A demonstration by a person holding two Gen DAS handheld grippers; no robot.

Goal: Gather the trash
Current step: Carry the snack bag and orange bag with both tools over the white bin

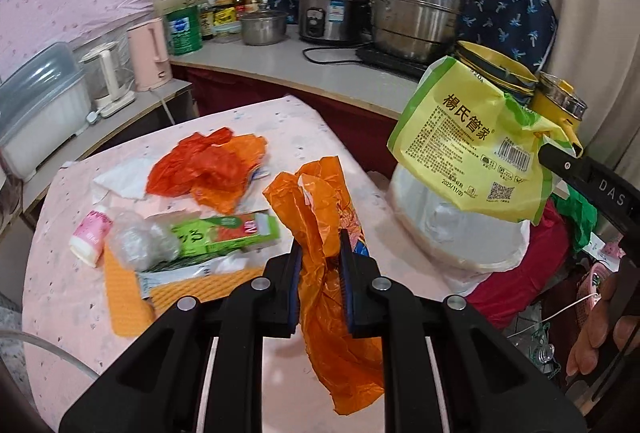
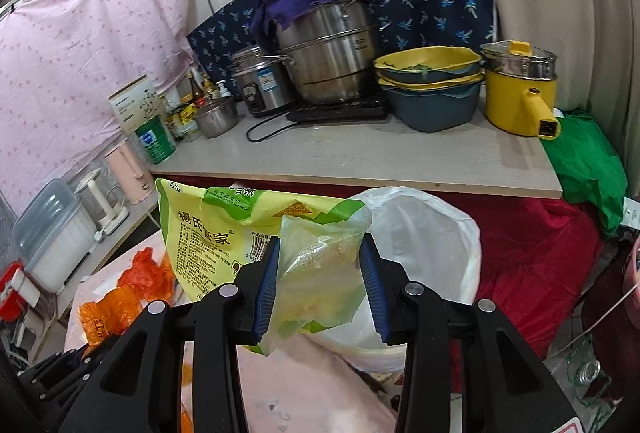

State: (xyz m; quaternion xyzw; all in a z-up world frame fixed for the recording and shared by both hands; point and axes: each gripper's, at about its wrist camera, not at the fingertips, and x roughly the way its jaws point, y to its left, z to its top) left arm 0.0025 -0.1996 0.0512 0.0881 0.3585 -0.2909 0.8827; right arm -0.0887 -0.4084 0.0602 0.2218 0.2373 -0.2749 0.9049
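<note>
My left gripper [image 1: 320, 253] is shut on an orange plastic bag [image 1: 332, 293] and holds it above the pink table [image 1: 60, 293]. My right gripper [image 2: 318, 261] is shut on a yellow-green food bag [image 2: 224, 229], which hangs over a bin lined with a white bag [image 2: 424, 241]. In the left wrist view the yellow-green bag [image 1: 472, 145] hangs above the white-lined bin [image 1: 452, 233], which stands beside the table. On the table lie a red-orange bag [image 1: 204, 165], a green box [image 1: 228, 233], crumpled clear plastic [image 1: 140, 241], a small pink bottle [image 1: 90, 233] and white paper [image 1: 120, 179].
A counter [image 2: 360, 157] behind carries steel pots [image 2: 328, 49], a rice cooker [image 2: 260, 81], stacked basins [image 2: 432, 89] and a yellow pot [image 2: 520, 93]. Kettles [image 1: 148, 53] and a plastic box [image 1: 40, 105] stand at the left. Red cloth [image 2: 540, 265] and a green bag [image 2: 588, 165] lie right of the bin.
</note>
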